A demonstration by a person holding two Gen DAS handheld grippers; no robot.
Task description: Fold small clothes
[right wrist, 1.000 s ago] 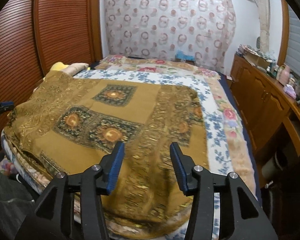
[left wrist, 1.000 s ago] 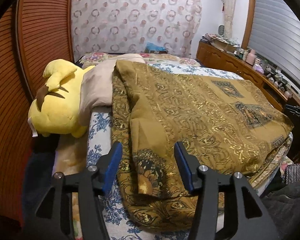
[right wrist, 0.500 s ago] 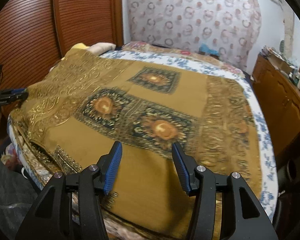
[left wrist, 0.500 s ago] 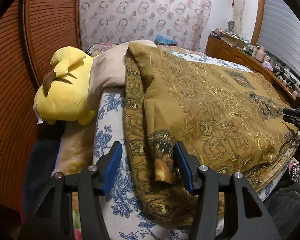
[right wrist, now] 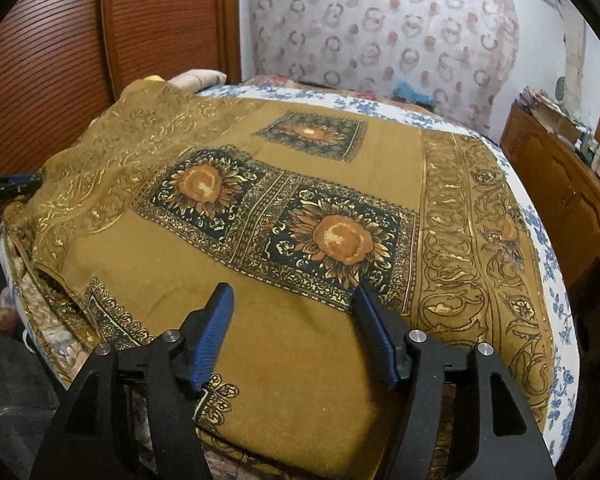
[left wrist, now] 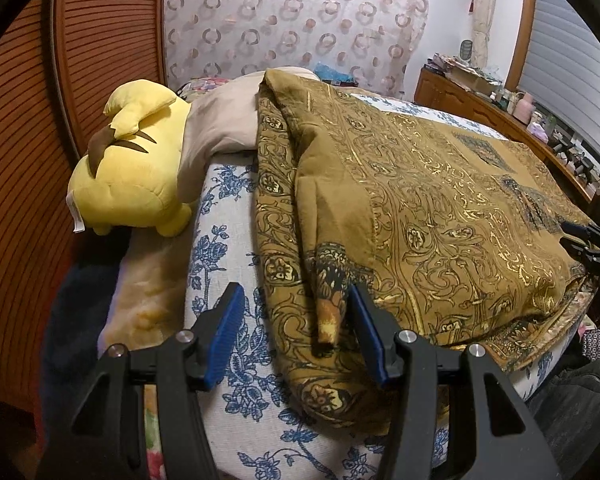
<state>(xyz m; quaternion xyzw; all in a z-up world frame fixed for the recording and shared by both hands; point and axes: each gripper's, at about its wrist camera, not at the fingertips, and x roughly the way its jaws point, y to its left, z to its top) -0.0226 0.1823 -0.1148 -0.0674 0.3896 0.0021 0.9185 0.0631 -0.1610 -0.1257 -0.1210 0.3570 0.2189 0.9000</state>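
A golden-brown patterned cloth (left wrist: 440,208) lies spread over the bed, its sunflower squares showing in the right wrist view (right wrist: 284,216). My left gripper (left wrist: 298,334) hangs low over the cloth's near left edge. It is open, and a narrow folded tip of the cloth (left wrist: 328,320) lies between its fingers, close to the right pad and not pinched. My right gripper (right wrist: 294,334) hovers over the plain near part of the cloth, its jaws opening with nothing held between them. Each gripper shows small at the other view's edge: the right gripper (left wrist: 588,240) and the left gripper (right wrist: 8,188).
The bed sheet (left wrist: 224,248) is white with blue flowers. A yellow plush toy (left wrist: 132,176) and a beige pillow (left wrist: 220,120) lie at the bed's left side, against ribbed wooden doors (left wrist: 20,160). A cluttered wooden dresser (right wrist: 560,184) runs along the right.
Both grippers have come down closer to the cloth. The left one now straddles the folded tip. The right one has shifted left over the sunflower panel and its fingers stand wider apart.
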